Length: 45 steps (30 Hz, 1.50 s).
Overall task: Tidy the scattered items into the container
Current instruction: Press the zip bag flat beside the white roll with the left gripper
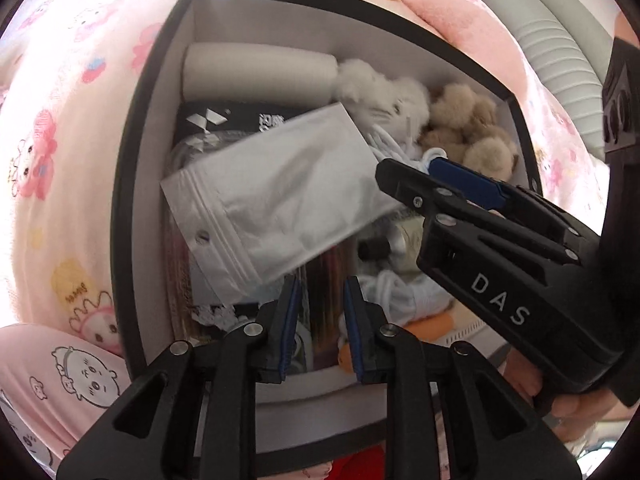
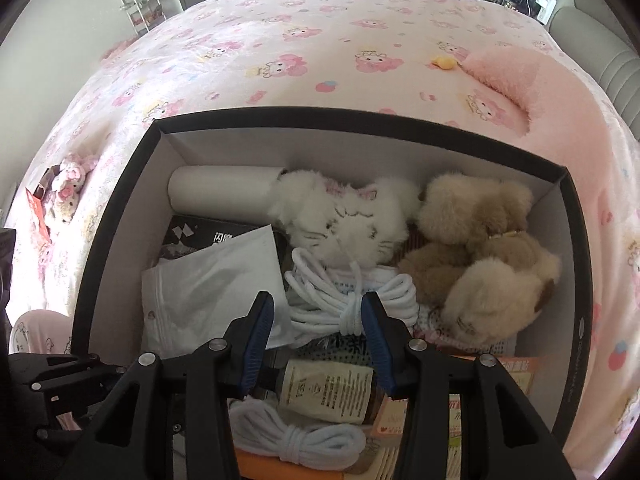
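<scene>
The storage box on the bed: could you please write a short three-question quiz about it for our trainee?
1. Which lies beside the white plush cat at the far wall of the box? A) white cylinder B) red ball C) blue mug
2. True or false: the brown plush toy lies outside the box.
3. How many white cord bundles show in the right wrist view?
Key: 1 A; 2 false; 3 two.
</scene>
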Each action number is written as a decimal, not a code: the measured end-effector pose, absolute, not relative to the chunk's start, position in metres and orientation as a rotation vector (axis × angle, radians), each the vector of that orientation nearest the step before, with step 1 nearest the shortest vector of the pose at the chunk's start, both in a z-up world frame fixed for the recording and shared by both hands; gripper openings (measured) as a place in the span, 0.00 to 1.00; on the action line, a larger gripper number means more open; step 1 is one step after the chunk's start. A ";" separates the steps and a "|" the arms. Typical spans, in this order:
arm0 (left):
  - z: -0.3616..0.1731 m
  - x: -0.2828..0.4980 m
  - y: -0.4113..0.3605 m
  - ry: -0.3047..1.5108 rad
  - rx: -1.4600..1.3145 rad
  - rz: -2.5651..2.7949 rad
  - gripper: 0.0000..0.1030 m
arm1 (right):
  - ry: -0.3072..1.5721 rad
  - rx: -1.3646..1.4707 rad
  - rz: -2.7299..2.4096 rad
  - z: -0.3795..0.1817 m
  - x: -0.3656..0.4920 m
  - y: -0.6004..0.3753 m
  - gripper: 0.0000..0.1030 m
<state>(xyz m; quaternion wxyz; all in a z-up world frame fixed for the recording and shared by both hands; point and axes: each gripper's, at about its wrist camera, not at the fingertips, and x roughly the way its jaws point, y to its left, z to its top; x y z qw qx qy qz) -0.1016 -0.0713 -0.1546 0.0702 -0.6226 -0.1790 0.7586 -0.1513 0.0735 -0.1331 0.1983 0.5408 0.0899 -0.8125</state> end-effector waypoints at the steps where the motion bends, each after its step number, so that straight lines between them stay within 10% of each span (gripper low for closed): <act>1: -0.154 -0.104 -0.071 -0.524 -1.872 2.304 0.21 | 0.259 1.524 -2.264 -0.134 -0.155 0.070 0.40; 36: -0.124 -0.081 -0.102 -0.503 -1.733 2.335 0.36 | -0.027 1.596 -2.036 -0.136 -0.156 0.071 0.28; 45: -0.121 -0.089 -0.083 -0.400 -1.774 2.354 0.37 | 0.193 1.557 -2.210 -0.128 -0.146 0.072 0.28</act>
